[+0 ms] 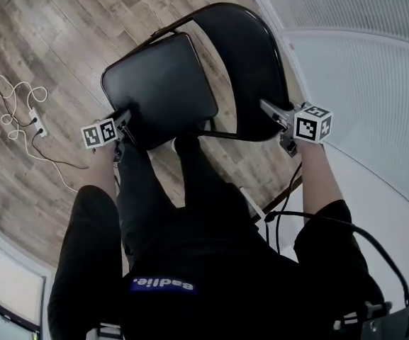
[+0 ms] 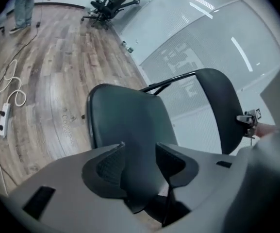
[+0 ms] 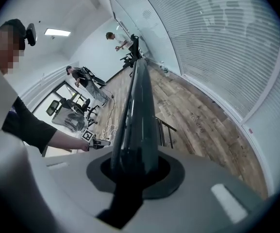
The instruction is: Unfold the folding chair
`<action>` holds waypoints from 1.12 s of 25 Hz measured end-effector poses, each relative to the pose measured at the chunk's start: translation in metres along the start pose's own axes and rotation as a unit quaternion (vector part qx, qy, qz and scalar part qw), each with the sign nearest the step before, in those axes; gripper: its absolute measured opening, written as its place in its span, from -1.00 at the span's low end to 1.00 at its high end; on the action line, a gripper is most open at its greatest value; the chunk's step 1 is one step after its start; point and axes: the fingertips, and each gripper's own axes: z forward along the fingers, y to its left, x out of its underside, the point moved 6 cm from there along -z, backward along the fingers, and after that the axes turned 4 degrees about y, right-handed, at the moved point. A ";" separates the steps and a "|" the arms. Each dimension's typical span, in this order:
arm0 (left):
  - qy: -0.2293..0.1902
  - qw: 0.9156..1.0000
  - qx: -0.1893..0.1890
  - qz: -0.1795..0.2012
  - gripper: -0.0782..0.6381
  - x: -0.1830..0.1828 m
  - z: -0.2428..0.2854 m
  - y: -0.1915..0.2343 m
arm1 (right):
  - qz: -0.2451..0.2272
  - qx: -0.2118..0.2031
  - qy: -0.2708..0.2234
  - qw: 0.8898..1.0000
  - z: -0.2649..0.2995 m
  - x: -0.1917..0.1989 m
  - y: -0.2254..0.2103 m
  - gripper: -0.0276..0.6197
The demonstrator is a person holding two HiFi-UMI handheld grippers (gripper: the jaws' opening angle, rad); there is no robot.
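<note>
- Left gripper [image 1: 124, 124] [image 2: 140, 161]: jaws apart and clasping nothing. It is held over the near left corner of the seat [image 2: 125, 120], which shows through the gap between the pads. Whether the tips rest on the seat cannot be told.
- Right gripper [image 1: 275, 112] [image 3: 135, 166]: jaws clamped on the side edge of the backrest [image 3: 140, 110]. In the right gripper view the backrest is seen edge-on, running straight away from the jaws.
- Folding chair [image 1: 190, 98]: black, with a padded seat and a curved backrest on a dark tube frame. It stands opened out on the floor, directly in front of the person holding the grippers. The seat lies broad and flat-looking from above, and the backrest rises on the side towards the right gripper.
- Floor [image 1: 48, 34]: wood-effect planks.
- Cable [image 1: 20, 91]: white and looped, lying well left of the chair and running to a power strip [image 1: 36, 122].
- Partition wall [image 1: 360, 83]: pale and finely lined, just beyond the backrest.
- Office chairs [image 2: 110, 4]: dark, at the far end of the room.
- Two people [image 3: 81, 76] [image 3: 118, 40]: standing far off near that end.
</note>
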 end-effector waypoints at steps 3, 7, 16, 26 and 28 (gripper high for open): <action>0.013 0.998 0.035 0.047 -0.22 -0.011 -0.025 -0.060 | 0.011 0.002 0.006 1.000 -0.003 0.000 -0.001 -0.71; 0.008 0.992 0.051 0.117 -0.22 -0.030 -0.075 -0.135 | 0.022 0.050 0.001 0.999 -0.009 -0.001 -0.003 -0.59; -0.045 0.987 0.065 0.140 -0.22 -0.017 -0.193 -0.216 | 0.005 0.169 -0.001 0.986 -0.025 0.018 0.018 -0.44; -0.159 0.973 0.092 0.136 -0.22 -0.025 -0.281 -0.282 | 0.006 0.150 -0.051 0.987 -0.057 0.030 0.027 -0.37; -0.183 0.966 0.104 0.151 -0.22 -0.028 -0.291 -0.301 | -0.001 0.163 -0.071 0.984 -0.068 0.030 0.030 -0.35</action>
